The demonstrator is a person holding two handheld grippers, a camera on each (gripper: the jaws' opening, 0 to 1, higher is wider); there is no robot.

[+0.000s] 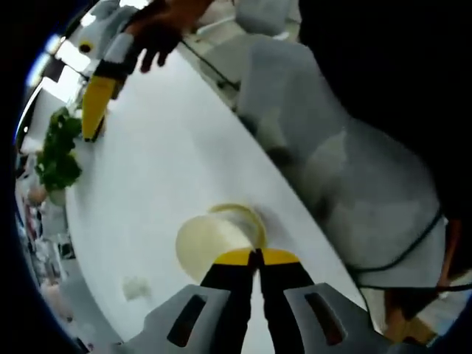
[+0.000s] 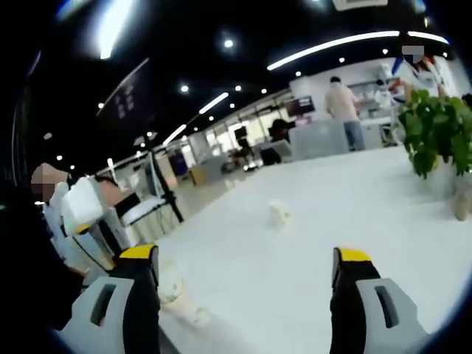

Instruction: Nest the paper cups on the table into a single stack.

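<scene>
Nearest the camera in the left gripper view, the left gripper (image 1: 257, 256) has its yellow-tipped black jaws pressed together, with the rim of a paper cup (image 1: 219, 242) right at the tips. The jaws look to be pinching that rim, though the contact itself is hard to make out. The cup lies on its side on the white table (image 1: 162, 162), its pale cream mouth facing the camera. It is probably very light, thin-walled and easily crushed, so a gentle grip on the rim or upper wall suits it best. A small crumpled white scrap (image 1: 135, 287) lies near it.

Farther along the table, the right gripper (image 1: 94, 110) is held in a hand (image 1: 164, 33), beside a leafy green plant (image 1: 59, 151).

In the right gripper view, the right gripper (image 2: 247, 267) has its jaws spread wide over the smooth, glossy tabletop. A small pale crumpled object (image 2: 279, 214) sits ahead of it, and the plant (image 2: 436, 133) stands off to one side.
</scene>
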